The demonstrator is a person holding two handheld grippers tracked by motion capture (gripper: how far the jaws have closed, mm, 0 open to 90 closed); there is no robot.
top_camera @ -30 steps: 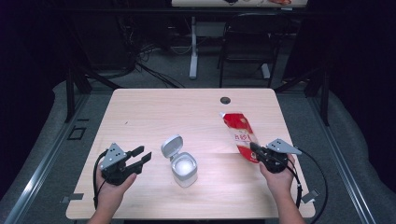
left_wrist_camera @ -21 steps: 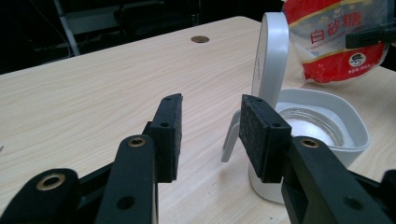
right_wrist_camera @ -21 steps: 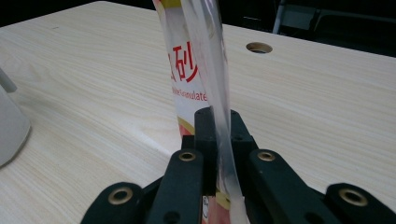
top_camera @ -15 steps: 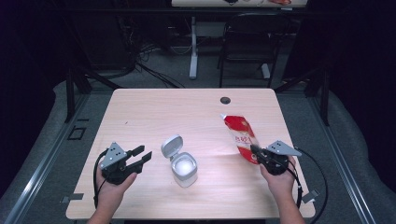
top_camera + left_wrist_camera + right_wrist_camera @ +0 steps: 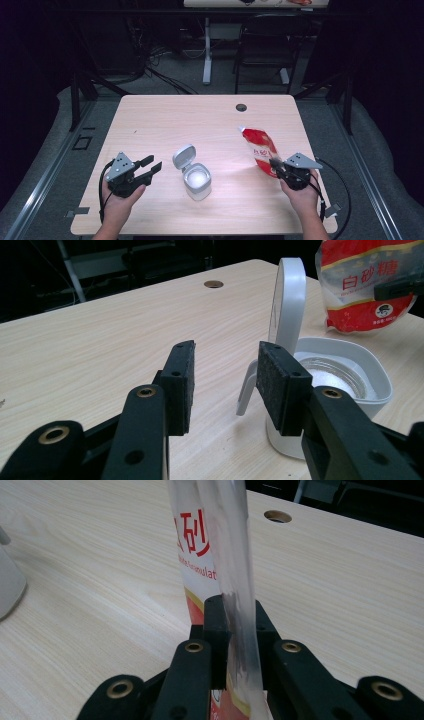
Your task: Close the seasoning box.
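High view: a pale wooden tabletop (image 5: 165,125) with a person's forearms entering from the near edge, one claw in each hand. The left claw (image 5: 150,167) rests near the front left of the tabletop, its jaws spread with nothing between them; in the left gripper view the two black pads (image 5: 180,385) stand apart, aimed toward a white jar (image 5: 345,375) just ahead. The jar (image 5: 196,181) sits near the middle of the tabletop, its hinged lid (image 5: 183,157) tipped up and back, and white grains show inside its clear inner rim. The right claw (image 5: 276,166) lies at the front right, at the near end of a red-and-white sugar bag (image 5: 260,150) that lies on the tabletop and extends away from the person. In the right gripper view the bag's (image 5: 220,555) clear crimped edge runs between the jaws; these have just been opening, and whether the pads are touching the film cannot be told. A small round hole (image 5: 241,107) marks the far side of the tabletop. Jar and bag lie well apart.
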